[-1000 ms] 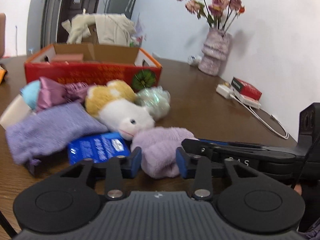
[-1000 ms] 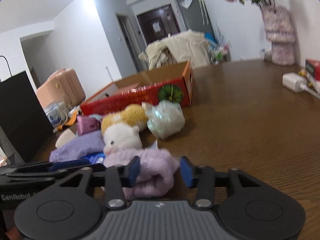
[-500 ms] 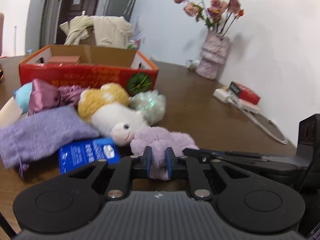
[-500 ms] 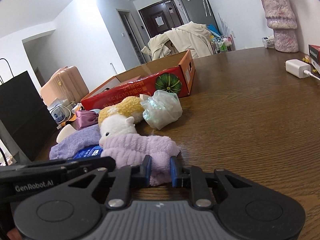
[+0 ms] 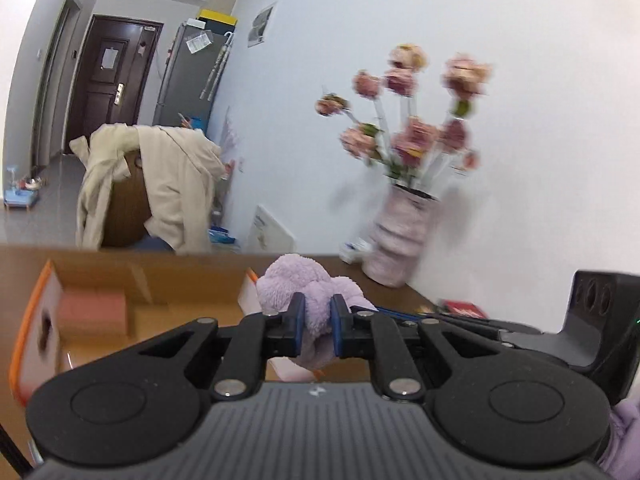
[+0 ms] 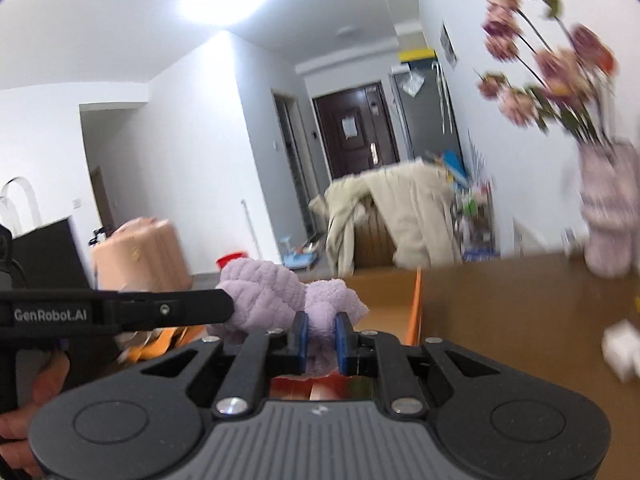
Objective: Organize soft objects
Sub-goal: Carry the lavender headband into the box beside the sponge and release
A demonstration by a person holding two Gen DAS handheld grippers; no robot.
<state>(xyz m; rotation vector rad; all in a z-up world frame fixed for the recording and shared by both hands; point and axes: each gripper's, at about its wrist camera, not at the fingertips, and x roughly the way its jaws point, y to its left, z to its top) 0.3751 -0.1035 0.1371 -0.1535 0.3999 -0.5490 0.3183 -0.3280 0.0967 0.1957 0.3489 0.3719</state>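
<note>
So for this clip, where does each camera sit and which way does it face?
Left wrist: sits on the left tongs, looking along them at the fluffy lilac cloth they clamp, over the open cardboard box; the right tongs' arm crosses in.
Right wrist: sits on the right tongs, also clamping the cloth; a hand shows.
Shared: cloth, box, pink flower vase.

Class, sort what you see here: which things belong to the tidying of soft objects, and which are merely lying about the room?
Belonging to the job:
- lilac fluffy cloth, pinched by both
- left gripper
- right gripper
- open cardboard box beyond it

Just lying about:
- vase of flowers
- beige coat over a chair
- red box by the wall
- pink suitcase
</note>
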